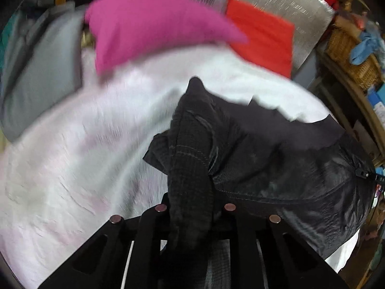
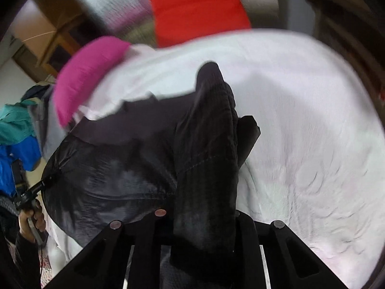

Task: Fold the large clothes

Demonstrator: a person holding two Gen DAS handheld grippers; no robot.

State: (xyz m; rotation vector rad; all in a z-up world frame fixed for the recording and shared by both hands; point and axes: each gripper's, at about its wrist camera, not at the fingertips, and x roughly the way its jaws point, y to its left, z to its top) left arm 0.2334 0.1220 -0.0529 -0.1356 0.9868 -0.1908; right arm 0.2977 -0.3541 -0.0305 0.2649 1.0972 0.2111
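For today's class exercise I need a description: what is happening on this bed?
A person is folding a black jacket on a white sheet. The left gripper and the right gripper are each shut on a bunched part of it, holding it up. A pink item and a red one lie beyond.

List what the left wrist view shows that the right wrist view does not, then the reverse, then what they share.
Only the left wrist view: a wicker basket holding blue cloth, at the right edge.

Only the right wrist view: a hand gripping a handle, plus teal and blue fabric at the left edge.

Both: the black jacket bunched between each gripper's fingers, the left gripper and right gripper, the white sheet, pink pillow and red cushion.
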